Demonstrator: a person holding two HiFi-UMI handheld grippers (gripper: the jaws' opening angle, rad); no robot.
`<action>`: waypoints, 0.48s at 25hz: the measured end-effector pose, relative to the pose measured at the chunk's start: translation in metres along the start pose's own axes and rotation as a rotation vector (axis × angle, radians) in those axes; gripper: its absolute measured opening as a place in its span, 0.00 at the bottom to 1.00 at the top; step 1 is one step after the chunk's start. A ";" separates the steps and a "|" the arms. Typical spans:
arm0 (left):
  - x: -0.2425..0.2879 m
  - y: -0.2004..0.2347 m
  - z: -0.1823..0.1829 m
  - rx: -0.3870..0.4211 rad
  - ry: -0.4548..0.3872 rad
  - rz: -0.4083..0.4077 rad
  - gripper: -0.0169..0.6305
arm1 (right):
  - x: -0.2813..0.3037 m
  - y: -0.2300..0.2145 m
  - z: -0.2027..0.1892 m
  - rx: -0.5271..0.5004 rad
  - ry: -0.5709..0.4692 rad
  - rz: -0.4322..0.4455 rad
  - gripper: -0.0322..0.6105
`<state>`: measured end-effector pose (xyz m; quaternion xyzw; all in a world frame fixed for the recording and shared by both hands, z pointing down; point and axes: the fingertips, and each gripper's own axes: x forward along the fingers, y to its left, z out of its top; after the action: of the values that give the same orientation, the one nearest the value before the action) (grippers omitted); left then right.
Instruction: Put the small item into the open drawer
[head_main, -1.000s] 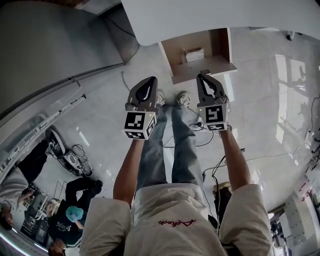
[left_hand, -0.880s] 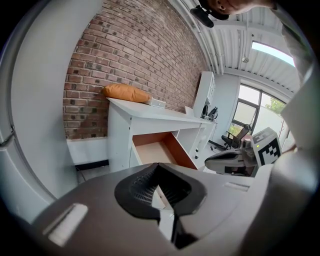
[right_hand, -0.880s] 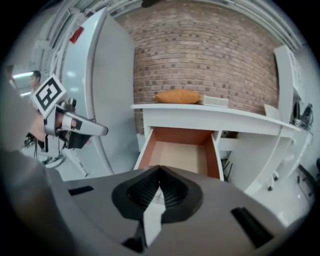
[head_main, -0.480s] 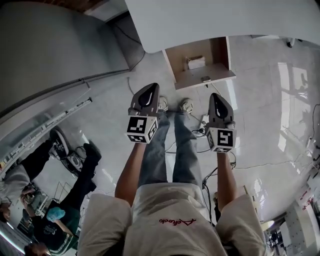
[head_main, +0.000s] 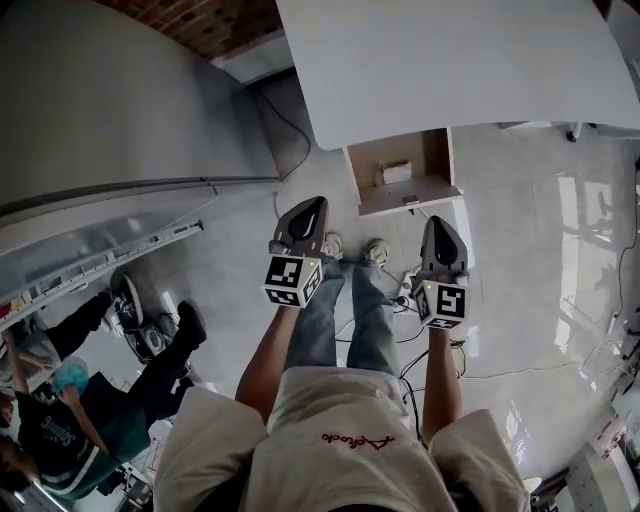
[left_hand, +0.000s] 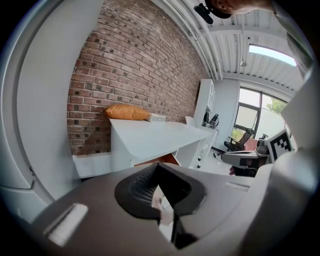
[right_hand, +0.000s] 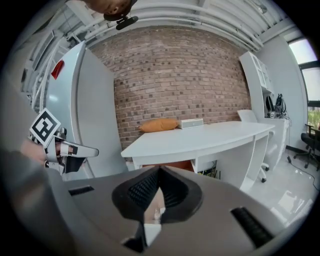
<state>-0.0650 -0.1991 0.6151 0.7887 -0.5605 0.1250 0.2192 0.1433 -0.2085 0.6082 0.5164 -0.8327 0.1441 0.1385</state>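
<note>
- small item (head_main: 411, 200) seems to sit on the front edge of the open drawer (head_main: 436, 160), under the desk (head_main: 450, 70).
- left tool (head_main: 310, 207) and right tool (head_main: 440, 225) are each pressed together, empty.
- best now: draw both straight back, clear of the drawer front.

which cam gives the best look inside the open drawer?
Head view. It looks down into the open drawer, so its brown floor and a white item inside are visible. The left gripper view catches only a brown sliver of it under the desk. The right gripper view shows the same.
</note>
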 end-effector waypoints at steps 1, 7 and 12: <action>-0.001 0.000 0.008 0.001 -0.010 0.003 0.04 | 0.000 0.000 0.006 0.008 -0.003 0.003 0.07; -0.012 -0.006 0.058 0.017 -0.067 0.011 0.04 | -0.015 0.003 0.053 0.001 -0.037 0.046 0.07; -0.026 -0.013 0.091 0.020 -0.096 0.014 0.04 | -0.027 0.002 0.089 -0.033 -0.048 0.043 0.07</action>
<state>-0.0661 -0.2180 0.5214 0.7920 -0.5748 0.0943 0.1831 0.1460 -0.2196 0.5154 0.4993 -0.8490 0.1209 0.1236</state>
